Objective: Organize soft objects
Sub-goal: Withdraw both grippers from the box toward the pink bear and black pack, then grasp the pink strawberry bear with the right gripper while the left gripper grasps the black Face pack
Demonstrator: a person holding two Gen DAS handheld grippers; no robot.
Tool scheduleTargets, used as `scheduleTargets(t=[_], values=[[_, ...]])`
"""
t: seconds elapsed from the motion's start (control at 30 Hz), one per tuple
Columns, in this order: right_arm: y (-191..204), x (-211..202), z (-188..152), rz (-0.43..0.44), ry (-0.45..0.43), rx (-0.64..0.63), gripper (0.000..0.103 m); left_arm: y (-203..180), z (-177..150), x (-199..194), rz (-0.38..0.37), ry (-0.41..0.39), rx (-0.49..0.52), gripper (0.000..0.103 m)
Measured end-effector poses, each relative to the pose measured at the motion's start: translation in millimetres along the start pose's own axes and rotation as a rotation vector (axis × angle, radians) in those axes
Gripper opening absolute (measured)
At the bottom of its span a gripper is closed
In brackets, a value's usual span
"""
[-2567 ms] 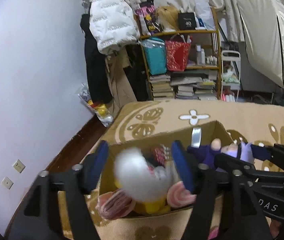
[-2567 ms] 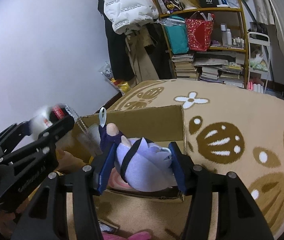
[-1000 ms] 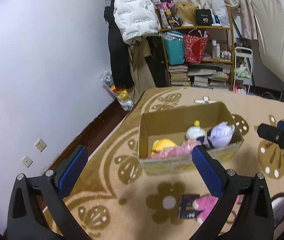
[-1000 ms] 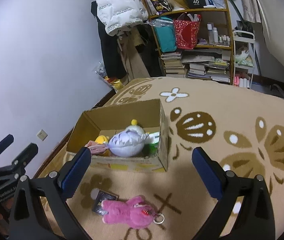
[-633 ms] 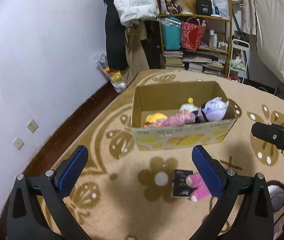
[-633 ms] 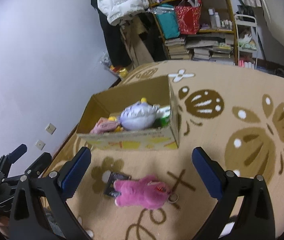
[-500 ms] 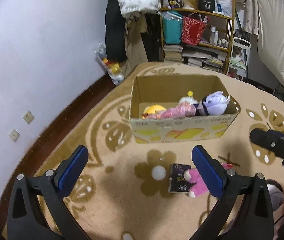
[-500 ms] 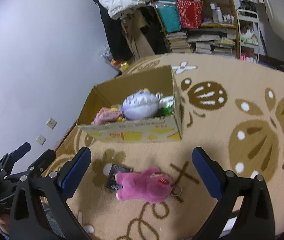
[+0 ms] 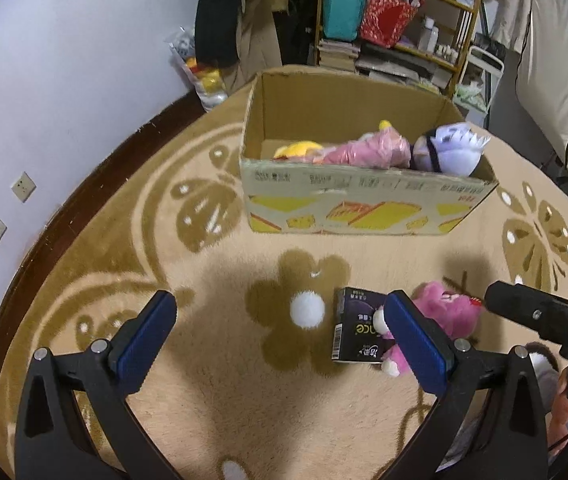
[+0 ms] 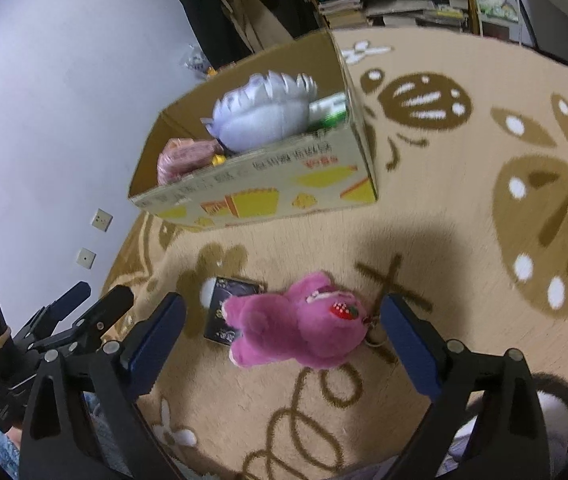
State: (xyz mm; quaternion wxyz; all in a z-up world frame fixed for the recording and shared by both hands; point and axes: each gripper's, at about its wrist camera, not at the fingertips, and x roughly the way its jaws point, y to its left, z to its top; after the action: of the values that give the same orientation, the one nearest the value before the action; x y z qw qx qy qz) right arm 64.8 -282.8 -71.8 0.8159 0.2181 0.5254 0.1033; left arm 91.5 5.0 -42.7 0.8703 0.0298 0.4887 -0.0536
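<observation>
Your right gripper (image 10: 282, 334) fingers are spread wide, empty, around the pink plush bear (image 10: 299, 322). Lower squarely, pinch its body, avoiding the black card (image 10: 230, 308) at its 9 o'clock. Keep the released left gripper (image 9: 280, 336) clear.

Indoor artificial light, moderately bright, coming from above. Broad soft shadows fall on the carpet (image 9: 212, 380) ahead of both grippers; one dark patch lies just in front of the cardboard box (image 10: 260, 196) in the right wrist view. Strong fisheye bending: wall (image 9: 64, 60) and carpet edge curve, black vignette in the corners. Right wrist view shows motion blur, box print and the purple plush (image 10: 262, 110) smeared. Left wrist view sharper, box lettering slightly soft. No glare
</observation>
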Motion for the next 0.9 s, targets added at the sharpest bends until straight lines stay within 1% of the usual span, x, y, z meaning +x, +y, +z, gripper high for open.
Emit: scheduleTargets(t=[0.1, 0.17, 0.37, 0.5, 0.63, 0.83, 0.9], values=[[-4, 13, -3, -0.026, 0.048, 0.024, 0.101, -5, -2, 7, -0.004, 0.024, 0.027, 0.102], [-8, 20, -5, -0.029, 0.083, 0.045, 0.094, -9, -4, 12, -0.013, 0.043, 0.045, 0.102], [-13, 41, -13, -0.030, 0.166, 0.078, 0.093, -13, -8, 30, -0.036, 0.107, 0.060, 0.102], [-20, 53, -14, 0.010, 0.189, 0.126, 0.094, -10, -8, 39, -0.043, 0.134, 0.045, 0.102], [-26, 61, -14, 0.022, 0.201, 0.159, 0.094, -8, -7, 43, -0.042, 0.140, 0.037, 0.102], [-30, 67, -10, 0.045, 0.196, 0.185, 0.094, -12, -8, 54, -0.022, 0.162, 0.065, 0.102], [-34, 71, -9, 0.061, 0.197, 0.211, 0.094, -14, -9, 58, -0.022, 0.173, 0.076, 0.102]])
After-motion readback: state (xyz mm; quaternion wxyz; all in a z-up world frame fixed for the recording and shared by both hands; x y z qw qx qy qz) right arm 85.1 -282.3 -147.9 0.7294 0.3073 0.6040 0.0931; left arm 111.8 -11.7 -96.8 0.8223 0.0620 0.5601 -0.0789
